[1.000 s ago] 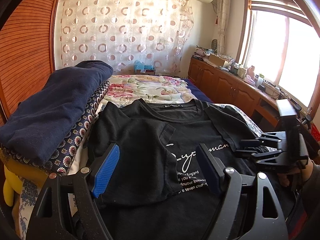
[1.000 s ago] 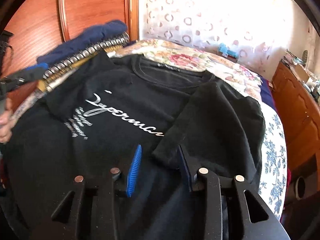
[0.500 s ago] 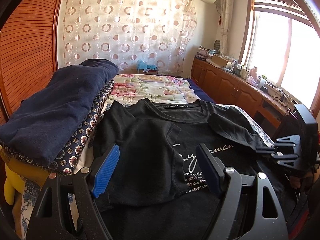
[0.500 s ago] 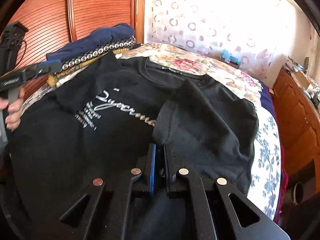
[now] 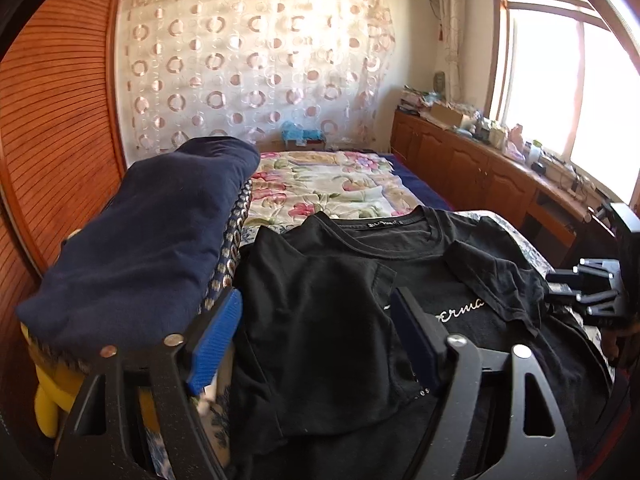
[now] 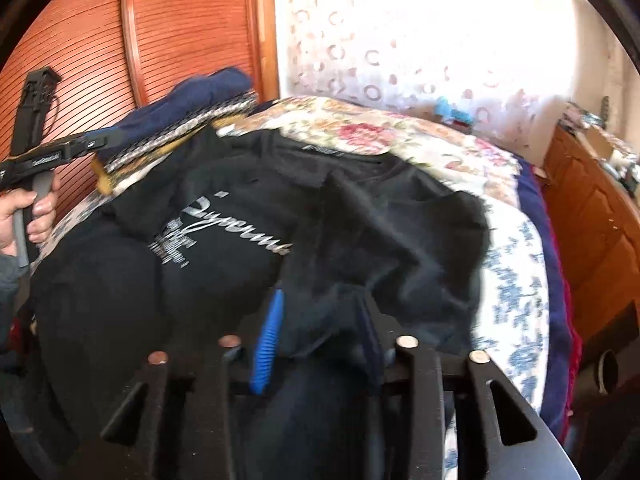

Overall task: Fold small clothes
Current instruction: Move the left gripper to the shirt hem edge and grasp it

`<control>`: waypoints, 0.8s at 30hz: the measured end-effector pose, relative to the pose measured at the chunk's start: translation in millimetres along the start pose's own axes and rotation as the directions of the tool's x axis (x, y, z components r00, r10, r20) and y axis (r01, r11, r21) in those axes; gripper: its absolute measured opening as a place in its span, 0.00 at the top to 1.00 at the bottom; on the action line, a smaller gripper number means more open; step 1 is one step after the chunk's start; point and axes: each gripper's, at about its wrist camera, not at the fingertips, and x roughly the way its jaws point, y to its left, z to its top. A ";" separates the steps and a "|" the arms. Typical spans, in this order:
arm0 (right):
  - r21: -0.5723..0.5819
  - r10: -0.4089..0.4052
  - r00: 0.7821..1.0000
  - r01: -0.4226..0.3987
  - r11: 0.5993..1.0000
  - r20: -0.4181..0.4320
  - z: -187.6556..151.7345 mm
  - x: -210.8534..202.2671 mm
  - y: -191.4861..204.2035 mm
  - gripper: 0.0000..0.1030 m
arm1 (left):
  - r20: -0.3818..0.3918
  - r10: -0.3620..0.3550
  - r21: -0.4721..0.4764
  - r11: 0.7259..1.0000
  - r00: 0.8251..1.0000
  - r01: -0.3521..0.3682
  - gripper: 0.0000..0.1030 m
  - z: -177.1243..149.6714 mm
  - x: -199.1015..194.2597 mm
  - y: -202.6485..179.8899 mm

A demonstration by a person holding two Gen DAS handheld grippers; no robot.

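Two claws work my black tee [image 5: 452,300] on the bed [image 5: 328,188]: my right claw [image 6: 320,336] has just been opening, its pads spread with a bunched fold of the sleeve [image 6: 384,240] between them, though blur hides any contact. My left claw [image 5: 316,344] stands spread, having just narrowed slightly, over the other folded-in sleeve [image 5: 320,312] without pinching it. Left of the tee sits a stack of folded bedding [image 5: 152,236].
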 end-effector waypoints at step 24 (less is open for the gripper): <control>0.171 -0.153 0.981 0.171 0.970 -0.116 6.3 52.0 -56.5 0.55 | -0.339 0.150 0.182 0.979 0.929 -0.091 0.50 52.3 132.2 21.0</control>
